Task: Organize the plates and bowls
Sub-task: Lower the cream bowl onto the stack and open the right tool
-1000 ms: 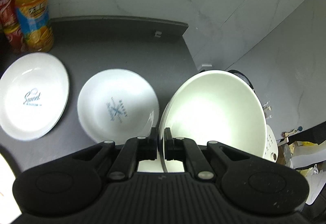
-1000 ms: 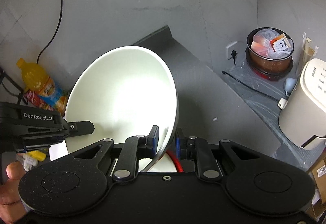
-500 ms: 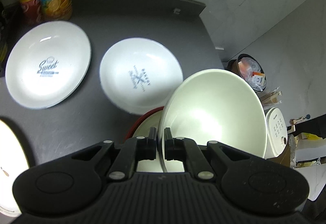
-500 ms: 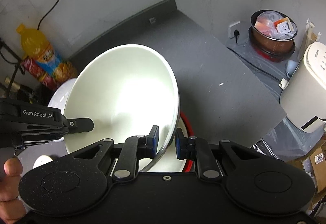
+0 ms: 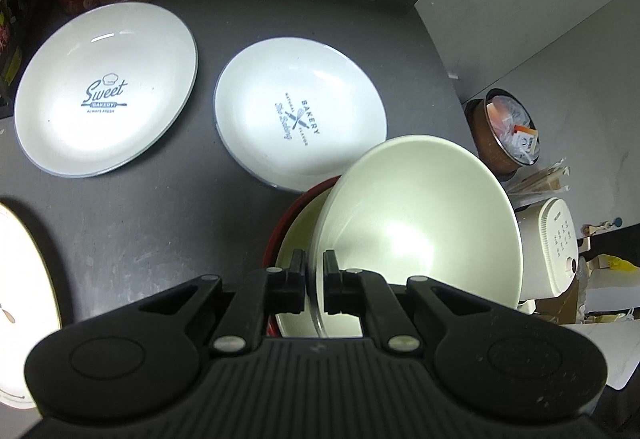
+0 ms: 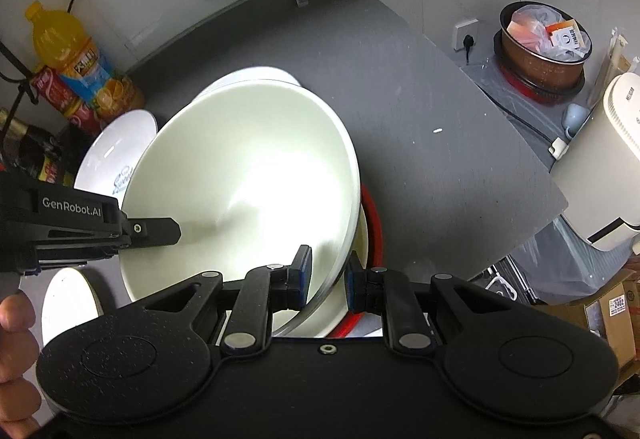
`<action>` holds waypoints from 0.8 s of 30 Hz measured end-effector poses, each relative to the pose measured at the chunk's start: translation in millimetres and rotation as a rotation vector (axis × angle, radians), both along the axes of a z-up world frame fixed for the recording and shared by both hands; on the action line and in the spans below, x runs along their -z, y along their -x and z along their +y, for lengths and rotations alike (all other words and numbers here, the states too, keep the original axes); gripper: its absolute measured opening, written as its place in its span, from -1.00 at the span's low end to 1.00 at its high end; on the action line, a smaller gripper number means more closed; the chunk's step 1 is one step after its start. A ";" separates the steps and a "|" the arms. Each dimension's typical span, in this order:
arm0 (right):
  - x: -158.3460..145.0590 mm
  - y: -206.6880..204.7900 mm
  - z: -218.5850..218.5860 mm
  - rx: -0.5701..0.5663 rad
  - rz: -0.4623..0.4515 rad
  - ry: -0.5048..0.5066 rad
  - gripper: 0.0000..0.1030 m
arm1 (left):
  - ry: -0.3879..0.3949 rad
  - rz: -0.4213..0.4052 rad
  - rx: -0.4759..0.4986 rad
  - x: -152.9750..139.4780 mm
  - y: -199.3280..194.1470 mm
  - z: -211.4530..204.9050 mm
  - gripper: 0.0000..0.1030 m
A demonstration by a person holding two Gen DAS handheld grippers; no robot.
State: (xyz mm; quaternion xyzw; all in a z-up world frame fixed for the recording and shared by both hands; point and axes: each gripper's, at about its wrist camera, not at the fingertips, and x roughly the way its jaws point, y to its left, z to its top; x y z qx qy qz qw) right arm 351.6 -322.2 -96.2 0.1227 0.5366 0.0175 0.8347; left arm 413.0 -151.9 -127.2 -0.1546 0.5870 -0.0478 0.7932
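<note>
Item: white bowl (image 5: 420,223), glossy, plain, deep; held tilted above the red-rimmed bowl (image 5: 298,227) at the worktop's (image 5: 160,207) 5 o'clock corner.
Left gripper (image 5: 315,275): jaws clenched on its rim at 9 o'clock.
Right gripper (image 6: 326,279): jaws clamp the rim at 3 o'clock.
Handling: level it, lower both sides together, seat it concentrically, then release.

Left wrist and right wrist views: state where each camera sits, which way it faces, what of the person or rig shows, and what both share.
Left wrist: on the left tongs, looking steeply down over the dark countertop at the Sweet Bakery plate and second bakery plate; only its own fingers show.
Right wrist: on the right tongs, facing down toward the wall corner; the left tongs and a hand show.
Shared: the white bowl, gripped at its rim by both, above a red-rimmed bowl; the orange juice bottle.
</note>
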 end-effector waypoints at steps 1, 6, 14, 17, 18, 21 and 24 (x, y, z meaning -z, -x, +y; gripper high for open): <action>0.1 0.7 0.0 -0.004 -0.001 0.001 -0.64 | -0.003 0.001 0.001 0.8 0.1 -0.8 -0.91; -0.1 -0.9 3.5 -0.028 -0.002 0.016 -0.58 | -0.015 0.027 -0.009 9.0 -1.2 0.4 -0.91; -3.1 -1.2 2.5 -0.036 0.005 0.014 -0.48 | 0.002 0.054 -0.021 14.5 1.1 3.8 -0.89; -4.7 0.7 2.8 -0.032 0.011 0.030 -0.40 | -0.001 0.056 -0.014 12.5 1.9 2.5 -0.84; -5.4 2.0 2.4 -0.029 0.013 0.034 -0.37 | -0.006 0.054 -0.009 11.4 2.3 2.0 -0.84; -8.1 5.7 0.6 -0.032 0.003 0.023 -0.33 | -0.003 0.058 -0.008 9.3 2.5 2.9 -0.83; -15.2 9.3 2.3 -0.040 -0.024 0.037 -0.33 | -0.001 0.050 -0.007 7.2 3.4 4.0 -0.83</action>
